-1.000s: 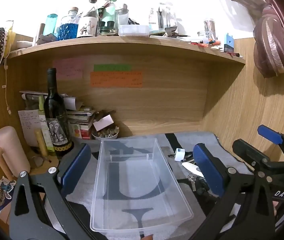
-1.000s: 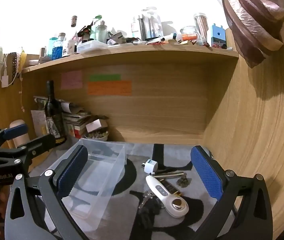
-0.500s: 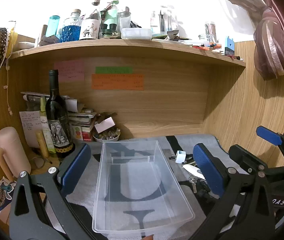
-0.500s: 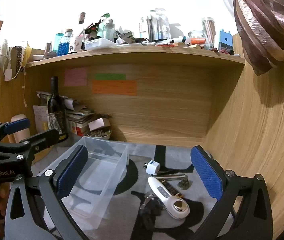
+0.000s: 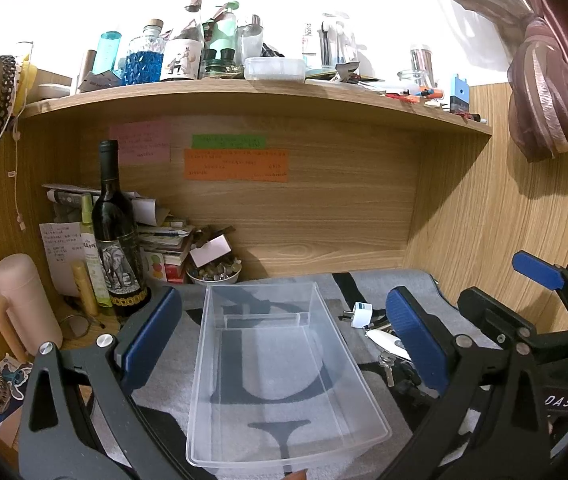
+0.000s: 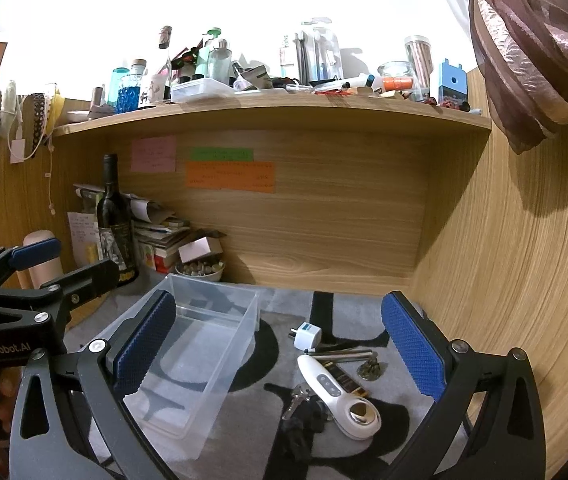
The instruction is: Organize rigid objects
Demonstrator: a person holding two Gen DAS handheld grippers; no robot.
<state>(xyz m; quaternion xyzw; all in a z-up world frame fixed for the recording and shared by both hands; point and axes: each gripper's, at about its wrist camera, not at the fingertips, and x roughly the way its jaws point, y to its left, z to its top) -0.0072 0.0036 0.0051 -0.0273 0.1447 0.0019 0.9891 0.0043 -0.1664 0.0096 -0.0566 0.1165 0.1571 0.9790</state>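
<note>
An empty clear plastic bin (image 5: 284,368) (image 6: 192,360) lies on a grey patterned mat (image 6: 323,312). To its right sit a white plug adapter (image 6: 307,335) (image 5: 360,314), a white handheld device (image 6: 339,394), a metal rod (image 6: 341,355), keys with a black fob (image 6: 303,404) and a small dark lump (image 6: 369,370). My left gripper (image 5: 284,340) hangs open above the bin, holding nothing. My right gripper (image 6: 278,348) is open above the small items, with nothing between its blue pads (image 6: 411,348).
A dark wine bottle (image 5: 118,240), a pink bottle (image 5: 28,312), stacked books (image 5: 168,240) and a bowl of small stones (image 5: 214,272) crowd the back left. A cluttered shelf (image 5: 244,92) runs overhead. A wooden wall (image 6: 523,280) closes the right side.
Both views shifted slightly, as both grippers drew back or tilted up a little. The bin and the small items have not moved.
</note>
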